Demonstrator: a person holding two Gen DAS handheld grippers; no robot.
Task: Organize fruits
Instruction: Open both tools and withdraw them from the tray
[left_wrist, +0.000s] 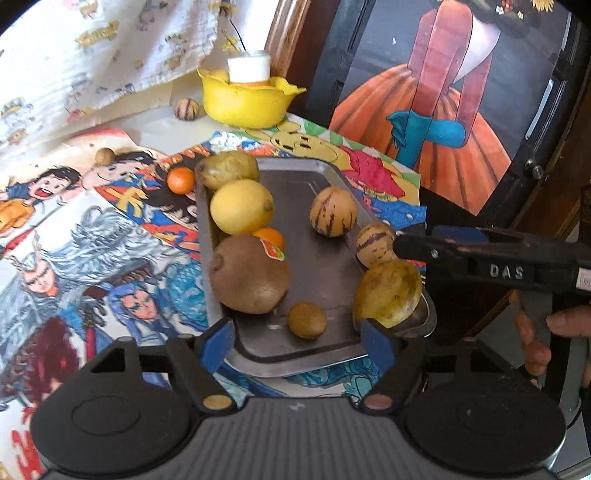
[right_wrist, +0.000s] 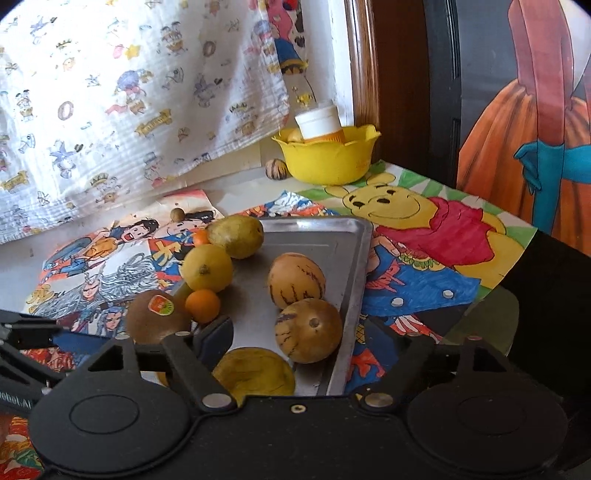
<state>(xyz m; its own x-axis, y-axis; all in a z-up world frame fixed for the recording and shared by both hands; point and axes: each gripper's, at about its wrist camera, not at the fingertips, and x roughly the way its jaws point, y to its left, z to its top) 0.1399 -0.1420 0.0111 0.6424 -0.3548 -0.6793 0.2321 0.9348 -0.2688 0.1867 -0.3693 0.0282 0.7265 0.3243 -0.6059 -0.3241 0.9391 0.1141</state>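
Both claws stand spread and hold nothing: the left claw (left_wrist: 301, 341) hangs over the near edge of the rectangular grey metal tray (left_wrist: 295, 177), the right claw (right_wrist: 291, 339) over its near corner. The fruits lie on the tray: a brown kiwi (left_wrist: 249, 275), a yellow lemon (left_wrist: 242, 206), two striped pale melons (left_wrist: 333, 211). One small orange fruit (left_wrist: 180, 180) rests outside on the surface (left_wrist: 173, 129). A placing step looks finished; next seems to be picking that stray fruit.
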